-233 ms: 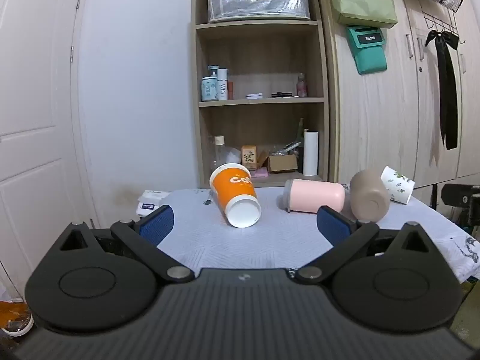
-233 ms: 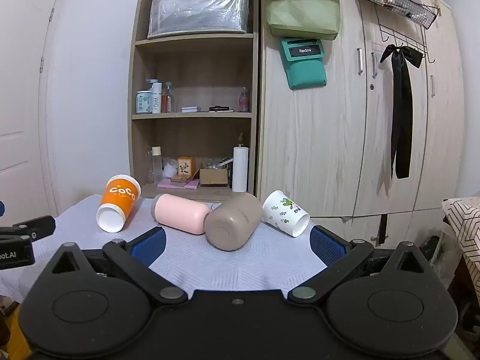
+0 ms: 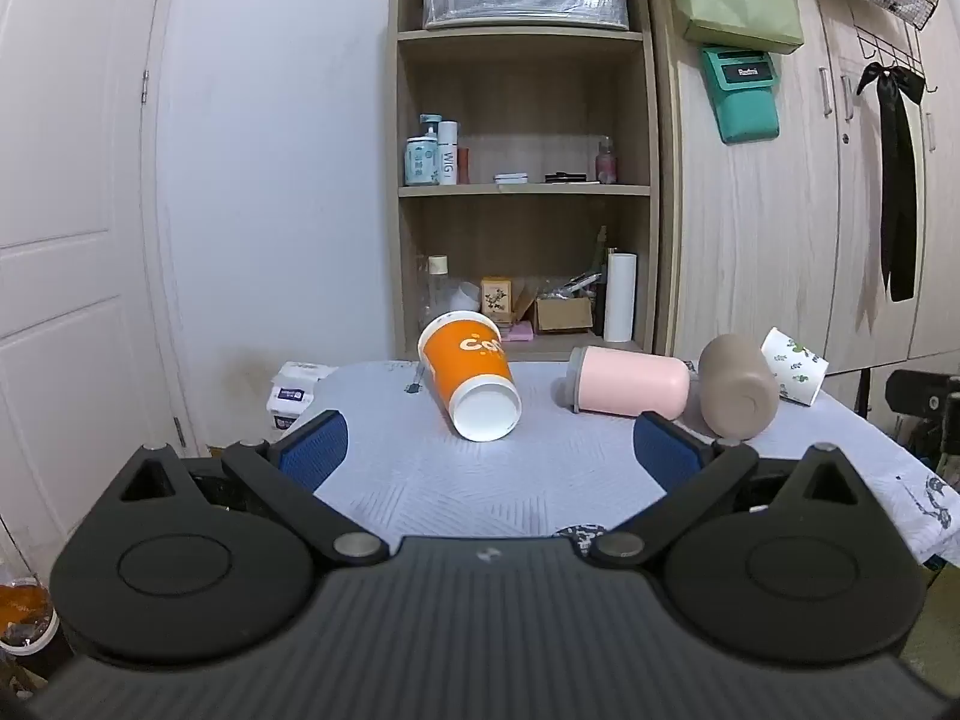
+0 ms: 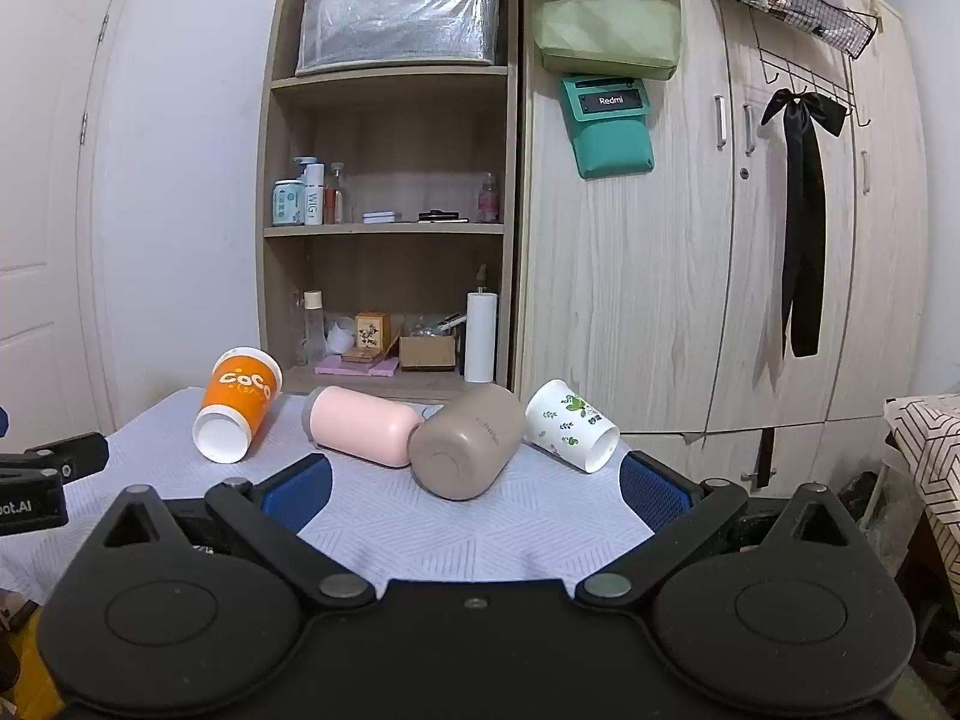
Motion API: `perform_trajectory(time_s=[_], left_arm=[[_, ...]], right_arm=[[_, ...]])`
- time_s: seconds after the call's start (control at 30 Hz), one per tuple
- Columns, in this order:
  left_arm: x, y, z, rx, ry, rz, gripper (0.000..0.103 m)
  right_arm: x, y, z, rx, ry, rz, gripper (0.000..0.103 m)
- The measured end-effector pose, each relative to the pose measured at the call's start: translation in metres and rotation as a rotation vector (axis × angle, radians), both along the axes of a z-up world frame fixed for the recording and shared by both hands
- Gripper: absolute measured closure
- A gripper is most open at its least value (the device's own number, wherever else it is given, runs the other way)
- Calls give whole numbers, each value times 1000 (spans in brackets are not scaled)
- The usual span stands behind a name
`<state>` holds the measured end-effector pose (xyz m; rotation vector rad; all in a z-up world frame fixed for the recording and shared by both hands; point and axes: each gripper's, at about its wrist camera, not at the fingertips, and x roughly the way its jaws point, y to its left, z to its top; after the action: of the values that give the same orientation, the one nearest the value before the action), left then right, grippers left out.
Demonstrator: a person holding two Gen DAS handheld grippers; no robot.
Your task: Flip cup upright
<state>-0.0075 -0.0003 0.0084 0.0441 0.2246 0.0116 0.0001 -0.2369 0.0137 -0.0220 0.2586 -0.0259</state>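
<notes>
1. Table (image 3: 480,498): covered with a pale patterned cloth; four cups lie on their sides on it, in a row.
2. Landmark: brown cup (image 4: 468,447), on its side, base toward the right wrist camera.
3. Pink cup (image 4: 363,425): on its side just left of the brown cup, its closed end touching or nearly touching it; cannot tell which.
4. Orange cup (image 3: 471,373): on its side, well left of the brown cup, beyond the pink one, white base facing forward.
5. White leaf-print cup (image 4: 570,432): on its side just right of the brown cup, open mouth pointing right and forward.
6. Left gripper (image 3: 489,447): blue pads wide apart, holding nothing, short of the orange cup.
7. Right gripper (image 4: 474,489): fingers spread wide, empty, facing the brown cup, no contact.
8. Open shelf unit (image 4: 390,228) stands behind the brown cup, past the table.
</notes>
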Motion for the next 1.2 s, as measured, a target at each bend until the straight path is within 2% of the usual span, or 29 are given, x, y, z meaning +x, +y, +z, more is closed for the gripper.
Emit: perform_trajectory(time_s=[0.2,1.2], left_arm=[[11,8,-9,-26,23,-1,0],[8,10,-10,-64,7,-15,0]], right_arm=[[-2,0,3,-6,9,3,0],[1,-1,-1,-25,26,-3,0]])
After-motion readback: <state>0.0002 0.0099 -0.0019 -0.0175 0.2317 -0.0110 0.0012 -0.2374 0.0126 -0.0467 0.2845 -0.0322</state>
